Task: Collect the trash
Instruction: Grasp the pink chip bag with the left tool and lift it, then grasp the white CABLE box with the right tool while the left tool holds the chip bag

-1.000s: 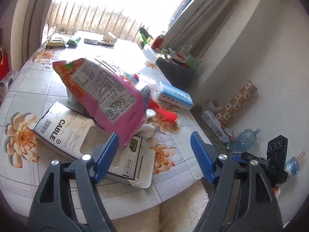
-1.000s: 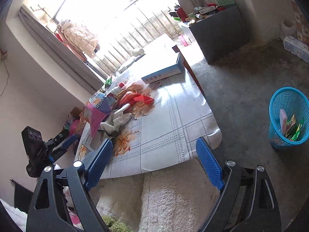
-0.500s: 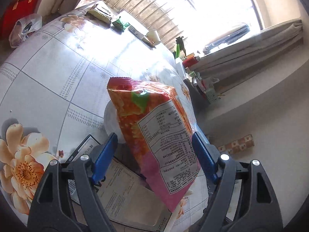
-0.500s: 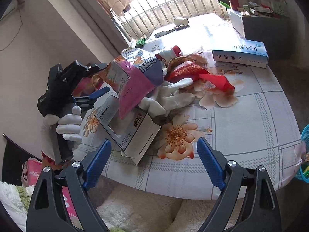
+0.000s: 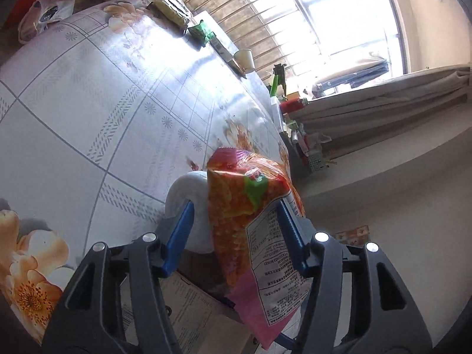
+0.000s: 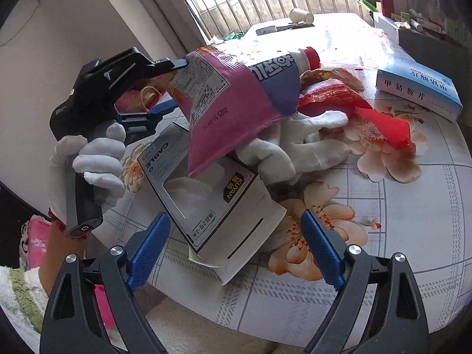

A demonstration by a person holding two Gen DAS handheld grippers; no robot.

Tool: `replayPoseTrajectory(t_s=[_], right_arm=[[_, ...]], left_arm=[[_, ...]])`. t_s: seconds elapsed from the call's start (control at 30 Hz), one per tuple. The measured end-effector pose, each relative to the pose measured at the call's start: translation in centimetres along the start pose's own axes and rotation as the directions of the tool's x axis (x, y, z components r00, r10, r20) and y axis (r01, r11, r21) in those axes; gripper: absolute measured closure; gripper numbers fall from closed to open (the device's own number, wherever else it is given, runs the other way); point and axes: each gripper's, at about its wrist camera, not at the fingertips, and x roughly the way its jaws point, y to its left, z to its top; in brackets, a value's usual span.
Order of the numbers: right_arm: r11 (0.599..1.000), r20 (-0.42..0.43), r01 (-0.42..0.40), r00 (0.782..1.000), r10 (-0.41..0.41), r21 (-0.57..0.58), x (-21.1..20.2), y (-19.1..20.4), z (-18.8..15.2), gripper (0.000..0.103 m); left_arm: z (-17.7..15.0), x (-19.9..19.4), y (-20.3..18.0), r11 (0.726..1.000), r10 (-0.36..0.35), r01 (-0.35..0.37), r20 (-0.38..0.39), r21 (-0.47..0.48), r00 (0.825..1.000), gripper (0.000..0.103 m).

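The left gripper (image 5: 236,236) is being closed around the pink snack bag (image 5: 259,236), tilted above the CABLE box (image 6: 206,194). The right gripper (image 6: 233,253) is being held wide open, empty, at six o'clock of that box.

The left wrist camera sits close behind its blue fingers, rolled sideways, looking across the table (image 5: 88,112) toward the far window (image 5: 339,14). The right wrist camera looks down from the near table (image 6: 398,236) edge. Both views share the snack bag (image 5: 253,221) (image 6: 224,100) and paper cup (image 5: 245,59) (image 6: 300,15).
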Motion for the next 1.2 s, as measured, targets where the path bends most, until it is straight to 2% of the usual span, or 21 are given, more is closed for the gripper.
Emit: replayPoseTrajectory(t_s=[0.13,0.3,0.4,0.47,0.6,0.73,0.83,0.87,0.93,1.0,1.07,1.17,1.2], right_arm=[[0.995,-0.019,-0.05,0.998,0.052,0.081,0.8,-1.1,0.3,0.017],[0.987,-0.046,-0.091,0.994,0.097,0.135,1.3,-1.4,0.0,0.035],[0.98,-0.056,-0.107,0.991,0.117,0.167,1.4,-1.9,-0.2,0.042],[0.974,-0.062,-0.116,0.99,0.129,0.192,1.4,-2.2,-0.4,0.05],[0.968,-0.072,-0.118,0.988,0.137,0.223,1.4,-2.4,-0.8,0.068],[0.962,-0.083,-0.152,0.981,0.175,0.227,0.6,-2.3,-1.7,0.075],[0.966,-0.138,-0.196,0.966,0.22,0.17,0.7,-0.9,-2.7,0.075],[0.974,-0.159,-0.192,0.965,0.209,0.12,0.5,0.0,-2.9,0.075],[0.991,-0.176,-0.131,0.976,0.127,-0.012,-0.2,1.6,-3.0,0.072],[0.992,-0.16,-0.072,0.986,0.055,-0.108,-1.2,2.6,-2.8,0.048],[0.985,-0.118,-0.056,0.992,0.036,-0.164,-2.5,3.1,-2.0,0.041],[0.974,-0.099,-0.083,0.993,0.064,-0.209,-3.0,3.7,-0.4,0.02],[0.969,-0.102,-0.088,0.993,0.066,-0.232,-2.6,4.2,0.0,0.02]], left_arm=[[-0.3,-0.6,0.0,1.0,-0.013,0.013,0.007,0.005,1.0,0.066],[-0.4,-1.5,0.2,0.999,-0.046,0.046,0.012,-0.005,0.999,0.079],[-0.5,-2.2,0.1,0.997,-0.079,0.079,0.016,-0.016,0.997,0.087],[-0.7,-2.8,-0.1,0.993,-0.117,0.118,0.02,-0.025,0.993,0.094],[-0.9,-4.4,-0.8,0.985,-0.171,0.172,0.044,-0.012,0.984,0.098],[-1.0,-6.6,-1.1,0.976,-0.217,0.218,0.087,-0.002,0.972,0.098],[-1.0,-8.5,-1.0,0.969,-0.246,0.247,0.13,0.005,0.96,0.099],[-0.9,-9.1,-1.0,0.969,-0.247,0.249,0.145,0.009,0.958,0.099],[-0.8,-10.3,-0.8,0.968,-0.249,0.25,0.171,0.013,0.953,0.099],[-0.8,-11.4,-0.4,0.969,-0.247,0.249,0.19,0.014,0.95,0.099],[-0.7,-12.2,0.0,0.969,-0.245,0.249,0.206,0.009,0.947,0.099],[-0.8,-13.2,0.8,0.969,-0.241,0.248,0.226,0.0,0.944,0.099],[-0.8,-13.4,1.1,0.968,-0.241,0.249,0.231,-0.006,0.943,0.099]])
